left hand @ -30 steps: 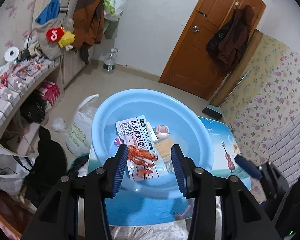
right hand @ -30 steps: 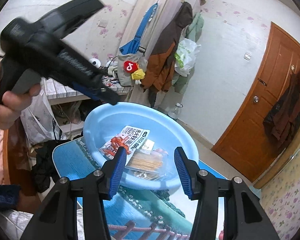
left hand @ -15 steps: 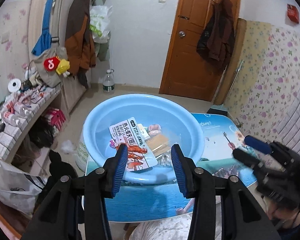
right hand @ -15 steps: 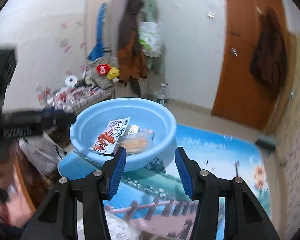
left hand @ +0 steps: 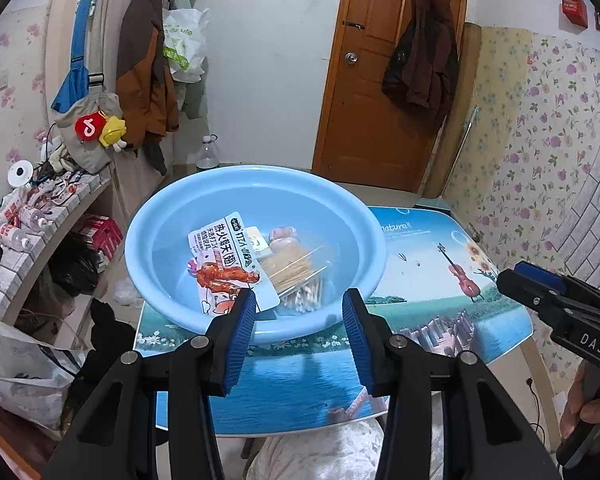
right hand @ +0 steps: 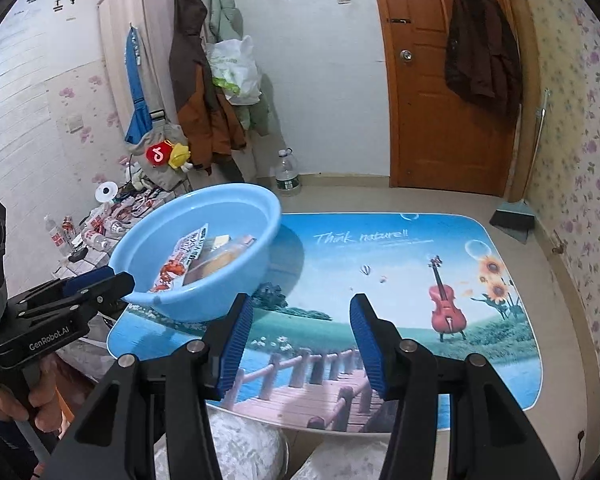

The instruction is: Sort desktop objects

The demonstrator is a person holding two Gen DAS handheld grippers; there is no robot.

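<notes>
Left gripper (left hand: 299,312): jaws apart, nothing between the blue pads; low centre of its own view, over the near rim of the basin.
Right gripper (right hand: 301,320): jaws apart and empty, low centre of its view, above the bare table print.
Basin (left hand: 172,216): light blue, round, on the left part of the table.
Basin contents: snack packet (left hand: 224,258) with a red crayfish picture, clear bag of toothpicks (left hand: 290,266) just beside it, cotton swabs (left hand: 306,294) below.
Table (right hand: 400,280): landscape print with a violin, right half bare.
</notes>
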